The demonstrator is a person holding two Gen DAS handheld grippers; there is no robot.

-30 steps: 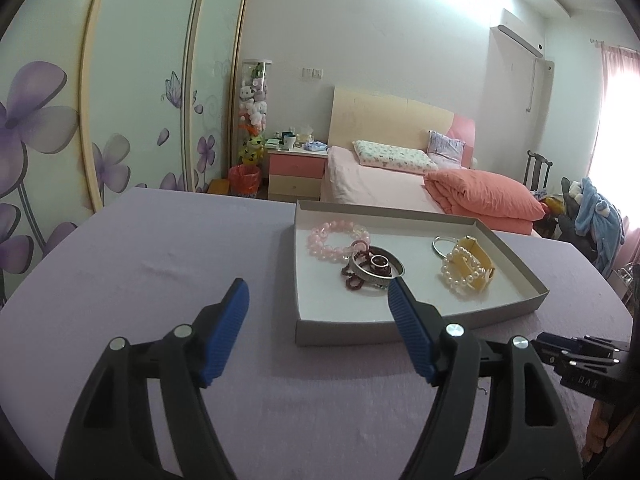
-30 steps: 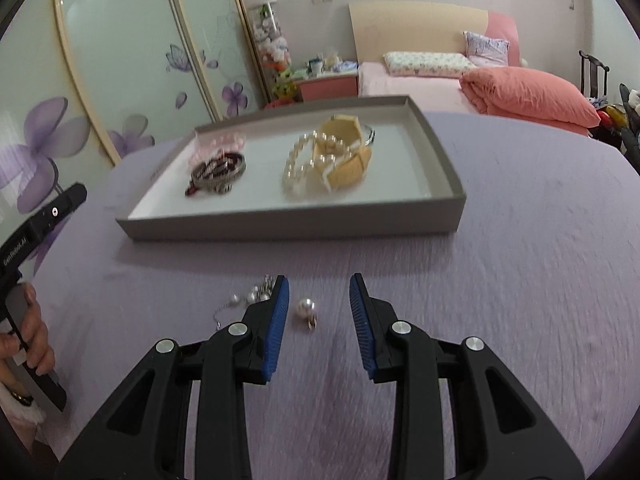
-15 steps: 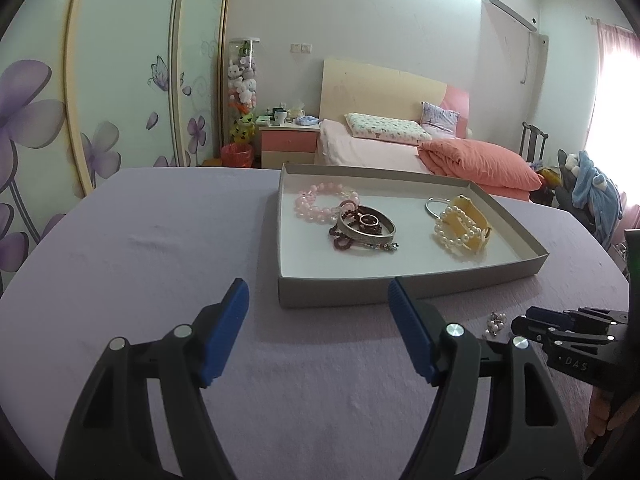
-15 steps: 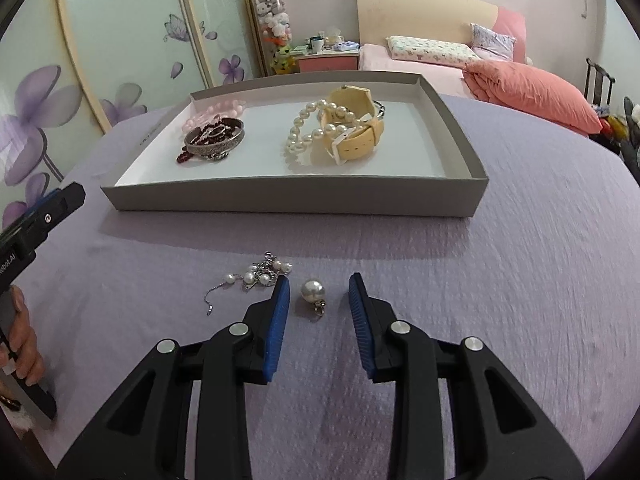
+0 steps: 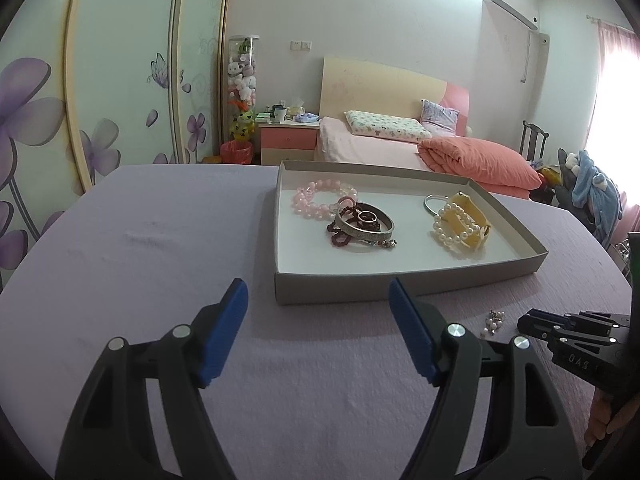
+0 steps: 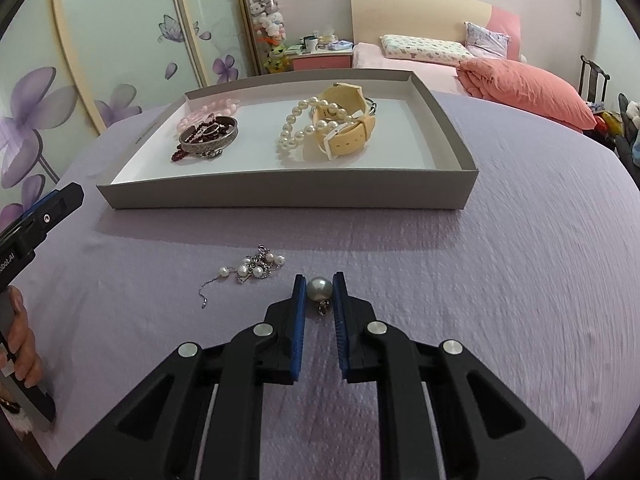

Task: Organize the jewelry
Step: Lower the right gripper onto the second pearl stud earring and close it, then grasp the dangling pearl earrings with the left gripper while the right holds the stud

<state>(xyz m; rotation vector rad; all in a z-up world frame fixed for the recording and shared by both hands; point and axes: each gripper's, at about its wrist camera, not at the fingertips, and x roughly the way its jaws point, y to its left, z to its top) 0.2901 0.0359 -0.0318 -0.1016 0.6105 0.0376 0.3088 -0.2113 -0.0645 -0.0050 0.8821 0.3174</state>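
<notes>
A grey jewelry tray [image 6: 288, 196] [image 5: 408, 286] sits on the purple table. It holds a pink bead bracelet [image 5: 320, 198], a silver bangle [image 6: 208, 140] with dark red beads, a pearl strand [image 6: 298, 130] and a cream watch [image 6: 346, 126]. In the right wrist view my right gripper [image 6: 319, 288] is shut on a large pearl pendant [image 6: 319, 289] resting on the cloth. A small pearl chain [image 6: 252, 270] lies just left of it, also seen in the left wrist view [image 5: 494, 320]. My left gripper [image 5: 318, 306] is open and empty in front of the tray's near left corner.
The purple tablecloth [image 6: 500, 280] covers the whole table. Beyond the table stand a bed with a pink duvet [image 5: 476, 156], a pink nightstand [image 5: 288, 140] and floral wardrobe doors [image 5: 120, 80]. A hand [image 6: 20, 344] holding the left gripper shows at the left edge.
My right gripper has closed its jaws on the large pearl pendant, having been open around it. The left gripper has drifted slightly, still open.
</notes>
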